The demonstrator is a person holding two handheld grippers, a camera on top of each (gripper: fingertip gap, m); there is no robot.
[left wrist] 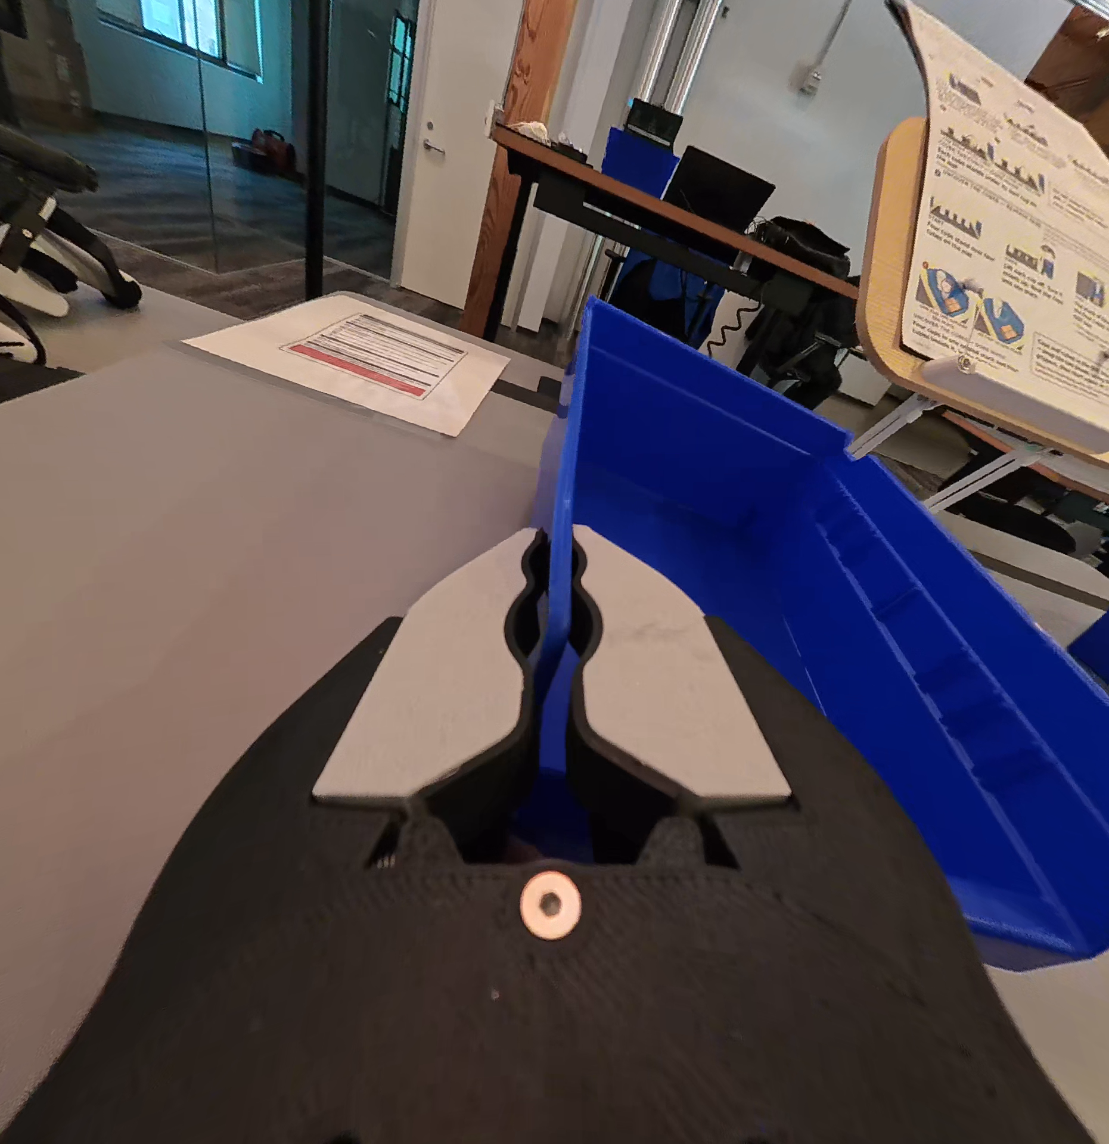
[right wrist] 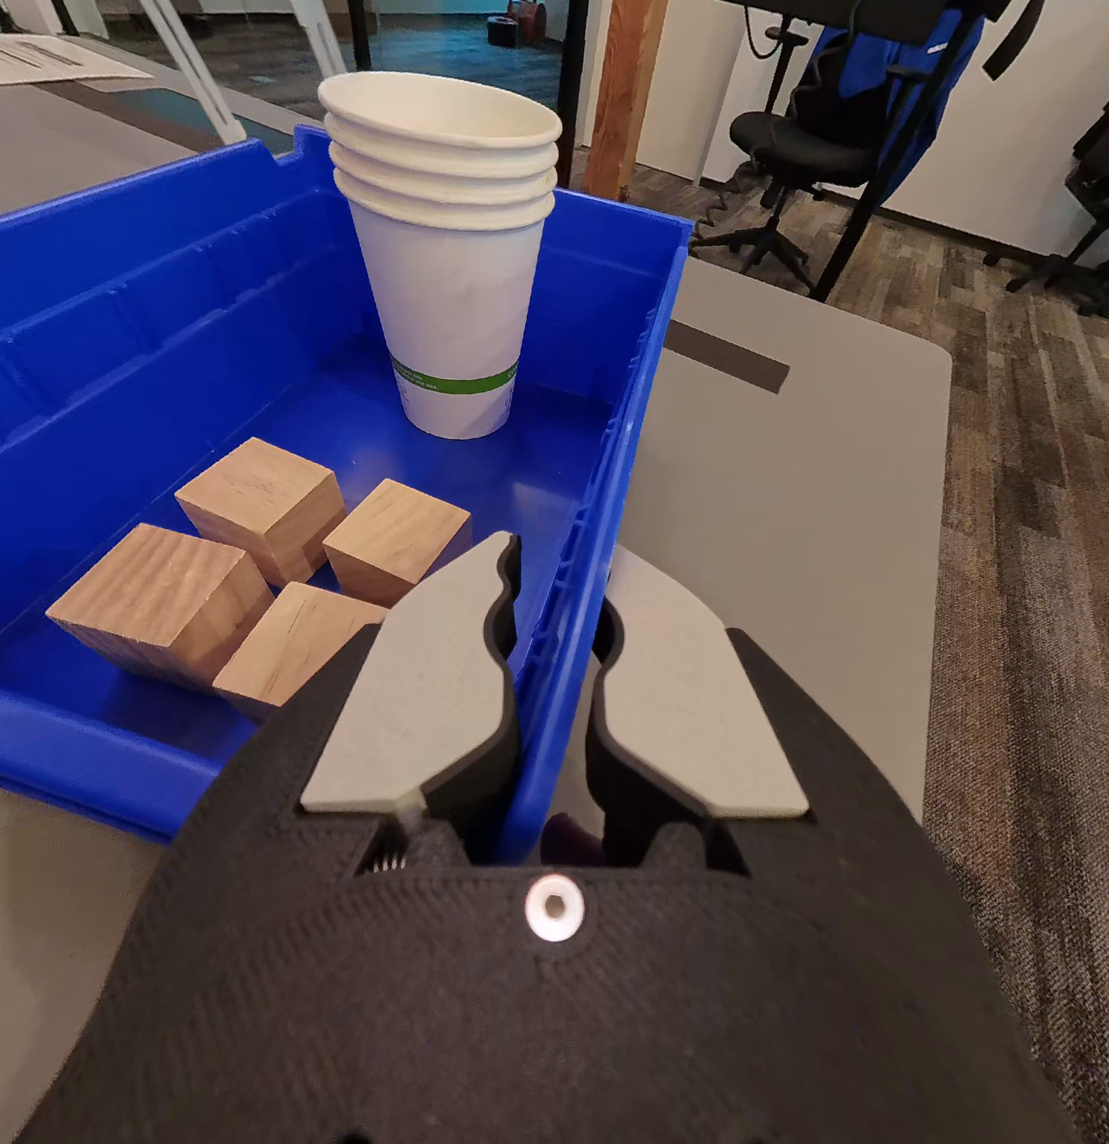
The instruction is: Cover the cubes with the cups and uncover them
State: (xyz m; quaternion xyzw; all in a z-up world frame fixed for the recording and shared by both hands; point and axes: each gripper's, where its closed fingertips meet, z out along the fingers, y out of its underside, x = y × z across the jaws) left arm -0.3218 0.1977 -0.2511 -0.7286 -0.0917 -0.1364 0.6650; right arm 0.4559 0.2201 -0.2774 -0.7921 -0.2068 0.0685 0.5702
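A blue plastic bin [right wrist: 168, 322] stands on the grey table. In it, in the right wrist view, a nested stack of white paper cups [right wrist: 446, 260] stands upright at the far end, and several wooden cubes [right wrist: 261, 501] lie clustered nearer me. My right gripper [right wrist: 561, 557] is shut on the bin's right wall, one finger inside, one outside. My left gripper [left wrist: 561, 538] is shut on the bin's left wall [left wrist: 558, 594]. The bin's inside [left wrist: 849, 619] in the left wrist view shows no cups or cubes.
A printed sheet [left wrist: 353, 365] lies on the grey table [left wrist: 199, 588] to the far left. An instruction card on a wooden stand [left wrist: 1004, 247] rises behind the bin. A dark tape strip [right wrist: 725, 365] marks the table right of the bin. Office chairs [right wrist: 799, 142] and desks stand beyond.
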